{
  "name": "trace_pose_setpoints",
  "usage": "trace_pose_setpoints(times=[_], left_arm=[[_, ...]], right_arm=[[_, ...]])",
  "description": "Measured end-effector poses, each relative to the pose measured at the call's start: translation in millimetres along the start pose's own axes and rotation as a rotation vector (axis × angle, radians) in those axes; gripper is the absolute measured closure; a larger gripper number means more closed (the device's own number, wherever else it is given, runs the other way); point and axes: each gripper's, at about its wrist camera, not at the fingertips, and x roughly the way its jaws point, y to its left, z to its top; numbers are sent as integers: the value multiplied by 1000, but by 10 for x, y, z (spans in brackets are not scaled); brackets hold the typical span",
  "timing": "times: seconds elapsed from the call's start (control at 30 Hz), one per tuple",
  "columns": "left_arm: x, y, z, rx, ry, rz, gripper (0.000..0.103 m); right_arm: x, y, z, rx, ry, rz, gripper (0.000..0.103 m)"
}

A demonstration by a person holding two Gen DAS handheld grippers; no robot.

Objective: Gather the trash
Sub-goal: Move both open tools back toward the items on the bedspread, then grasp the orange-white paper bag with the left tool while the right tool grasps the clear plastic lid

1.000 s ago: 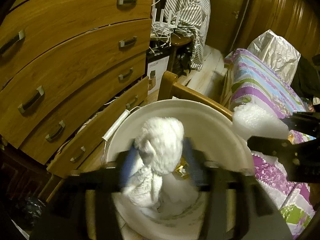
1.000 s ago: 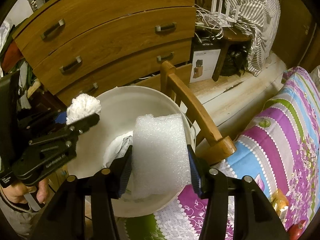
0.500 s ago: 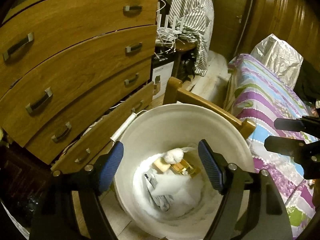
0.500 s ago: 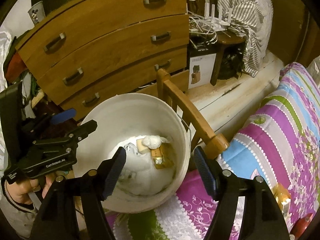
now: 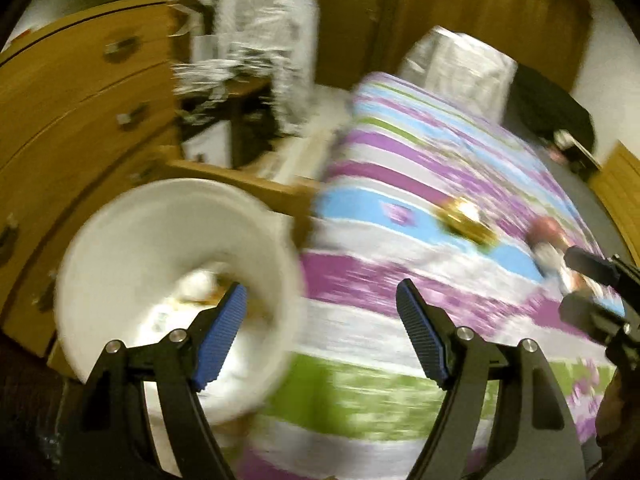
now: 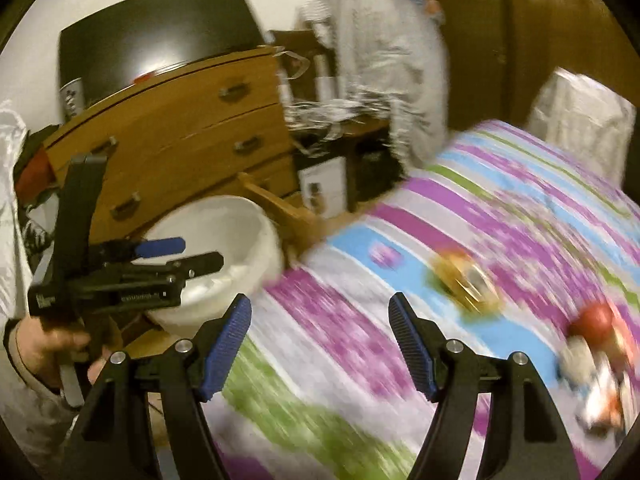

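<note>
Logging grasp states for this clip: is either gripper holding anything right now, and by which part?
Nothing is held. The left gripper and the right gripper both have their fingers spread, with only the striped bedspread showing between them.

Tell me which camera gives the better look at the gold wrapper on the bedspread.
The right wrist view: the gold wrapper lies nearer the frame's middle and looks larger, though blurred. The left wrist view shows it smaller and smeared, beyond the open left gripper.

Bare striped bedspread (image 6: 340, 320) under both spread grippers, gold wrapper (image 6: 464, 280) ahead, bucket (image 6: 240, 216) left
</note>
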Motion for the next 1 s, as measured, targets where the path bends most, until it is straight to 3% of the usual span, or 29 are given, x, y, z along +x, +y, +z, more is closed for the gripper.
trace_pose_setpoints(times=[0.27, 0.4, 0.7, 0.77, 0.87, 1.0], left_arm=[[443, -1224, -284, 148, 97, -165, 29], [619, -1824, -432, 232, 138, -227, 30], [975, -2802, -683, 349, 214, -310, 30], [1058, -2916, -716, 352, 230, -319, 30], [1110, -2999, -745, 350, 225, -315, 30], [1098, -2913, -683, 302, 232, -341, 30]], right_arm=[[-703, -1163, -1201, 232, 3, -138, 30], [-1021, -1689, -1624, 275, -11, -206, 30], [-1461, -3065, -2021, 274, 2, -416, 30], [-1474, -3461, -1999, 285, -6, -411, 30], [-1443, -3944, -1965, 382, -45, -337, 30], [-1100, -4509, -1886, 514, -42, -224, 30]])
